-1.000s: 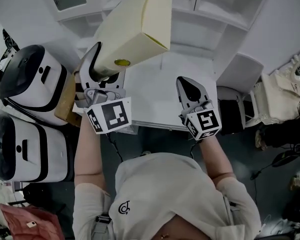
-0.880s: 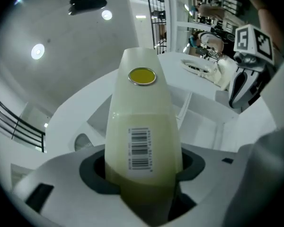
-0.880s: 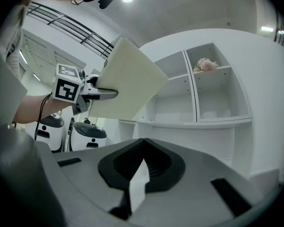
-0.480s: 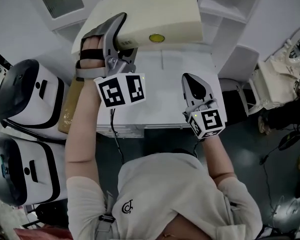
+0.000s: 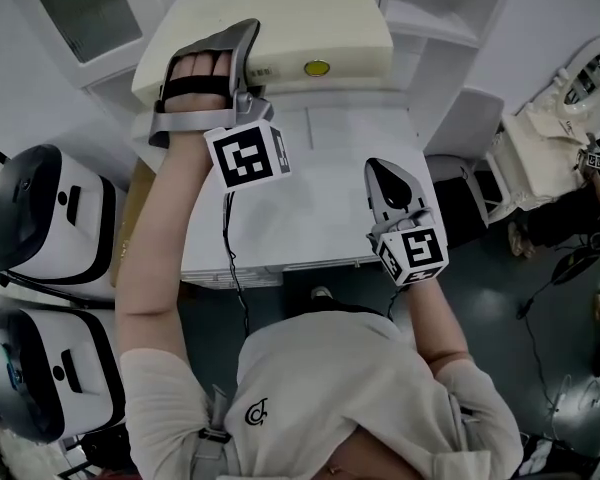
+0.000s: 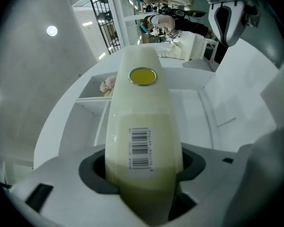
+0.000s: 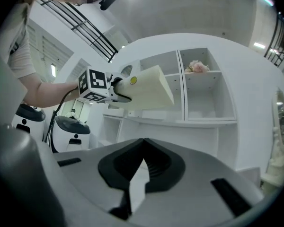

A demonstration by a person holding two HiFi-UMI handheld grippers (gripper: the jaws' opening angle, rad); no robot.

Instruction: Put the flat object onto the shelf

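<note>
Left gripper (image 5: 238, 60) jaws clamp flat cream box (image 5: 290, 18) by short end. Box held level above worktop (image 5: 320, 208), facing shelf (image 7: 206, 122), likely ready to slide in. Right gripper (image 5: 388, 180) jaws together, empty, kept clear.

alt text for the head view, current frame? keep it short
Seen from above, the person's left gripper clamps one edge of a flat pale-yellow cardboard box, held level in front of a white shelf unit. The right gripper hovers shut and empty over a white table. Two white machines with black fronts stand at the left.
</note>
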